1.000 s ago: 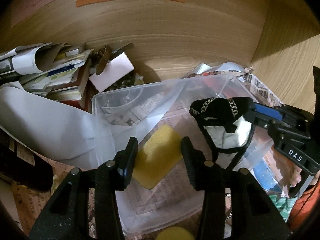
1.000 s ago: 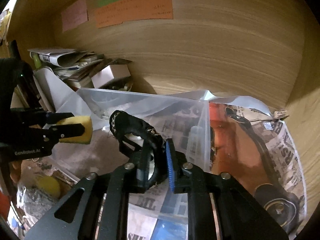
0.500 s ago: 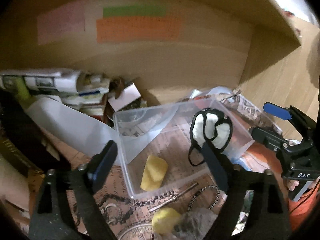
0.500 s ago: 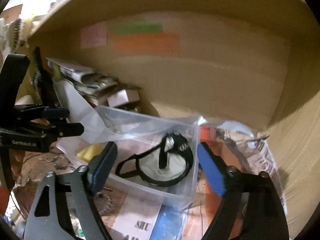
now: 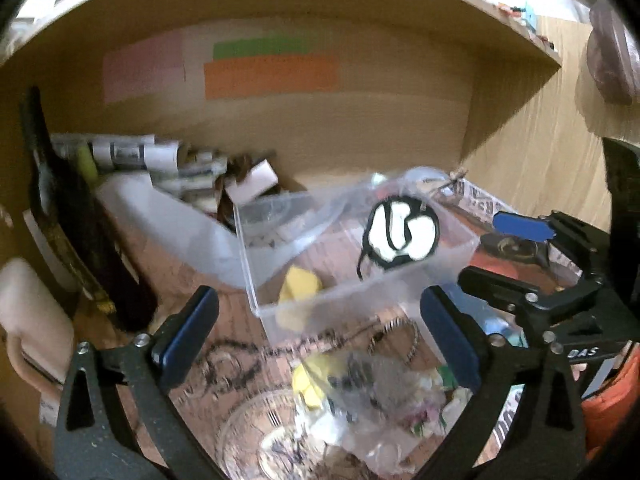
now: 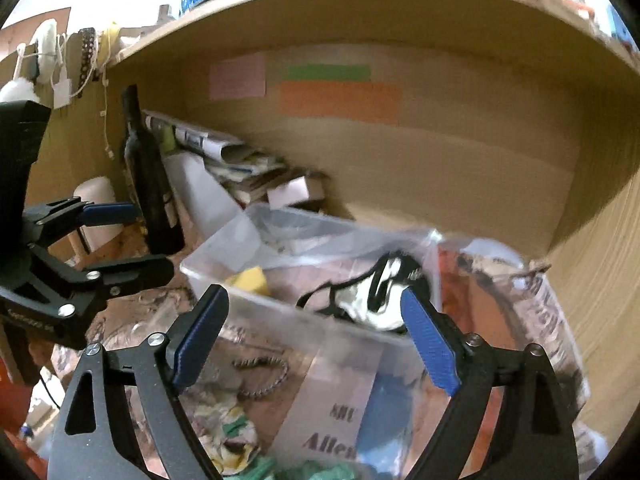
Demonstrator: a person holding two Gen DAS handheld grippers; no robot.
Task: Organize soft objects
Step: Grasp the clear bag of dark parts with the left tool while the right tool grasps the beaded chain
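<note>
A clear plastic bin (image 5: pixel 360 292) stands on the shelf floor and holds a yellow sponge (image 5: pixel 298 284) and a black-and-white soft mask (image 5: pixel 402 236). In the right wrist view the bin (image 6: pixel 280 312) shows the sponge (image 6: pixel 248 278) and the mask (image 6: pixel 372 304) inside. My left gripper (image 5: pixel 316 336) is open and empty, pulled back in front of the bin. My right gripper (image 6: pixel 316 340) is open and empty, also in front of the bin. It shows at the right edge of the left wrist view (image 5: pixel 508 256). A second yellow sponge (image 5: pixel 308 384) lies in the clutter before the bin.
A dark bottle (image 6: pixel 148 184) stands at the left. Rolled papers and a small box (image 5: pixel 256 184) are piled behind the bin. Metal chains (image 5: pixel 240 360), a glass bowl (image 5: pixel 256 440) and a patterned cloth (image 6: pixel 228 432) lie in front. Newspaper (image 6: pixel 548 320) covers the right side.
A second ago my left gripper held the sponge and my right held the mask. Both opened and released them into the bin. Both grippers have since pulled back and up.
</note>
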